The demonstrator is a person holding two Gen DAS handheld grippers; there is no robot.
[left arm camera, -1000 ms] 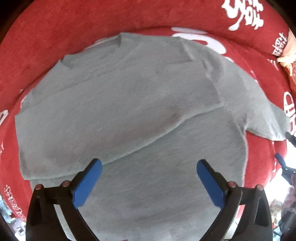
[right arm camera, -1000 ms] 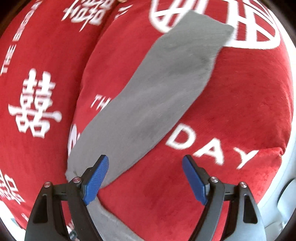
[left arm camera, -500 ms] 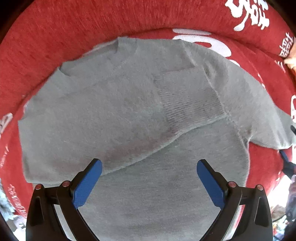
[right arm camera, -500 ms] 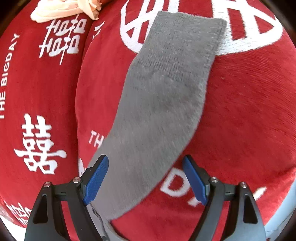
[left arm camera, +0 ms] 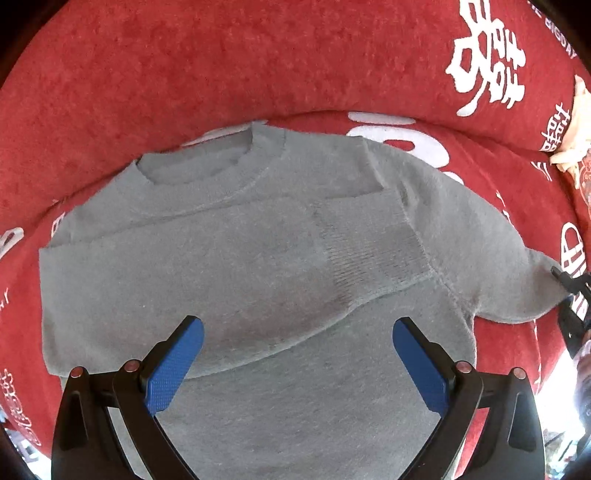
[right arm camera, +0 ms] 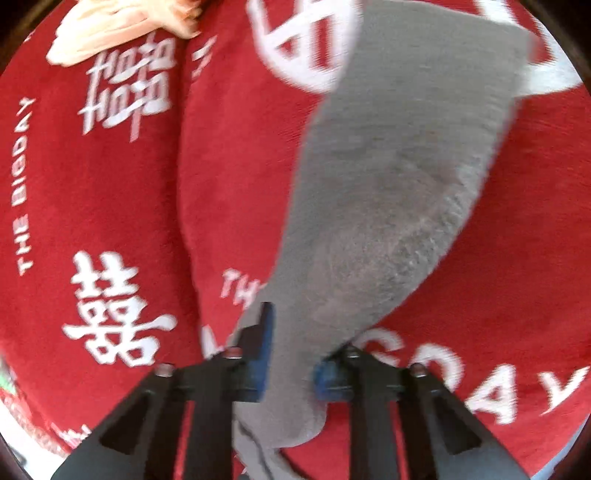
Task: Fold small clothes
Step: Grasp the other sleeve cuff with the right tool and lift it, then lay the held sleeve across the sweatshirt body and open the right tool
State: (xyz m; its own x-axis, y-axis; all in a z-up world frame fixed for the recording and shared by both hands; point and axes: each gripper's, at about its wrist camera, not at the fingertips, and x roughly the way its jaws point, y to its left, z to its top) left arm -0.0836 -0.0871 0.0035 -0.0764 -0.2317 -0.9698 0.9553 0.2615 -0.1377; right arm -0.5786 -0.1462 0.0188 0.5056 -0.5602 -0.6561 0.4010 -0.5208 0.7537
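Note:
A small grey knit sweater lies flat on a red cushion, collar at the far side. One sleeve is folded across its chest, ribbed cuff toward the right. My left gripper is open and empty, hovering above the sweater's lower body. The other sleeve stretches out over the red cushion in the right wrist view. My right gripper is shut on this sleeve, near its shoulder end. The right gripper also shows at the right edge of the left wrist view.
The red cushion with white lettering rises as a backrest behind the sweater. A pile of cream and peach cloth lies at the far left of the right wrist view. The cushion's edge drops off at the near right.
My right gripper has moved onto the outstretched sleeve and closed on it. The left gripper has drawn back a little, so the sweater's collar sits lower in view; it stays open.

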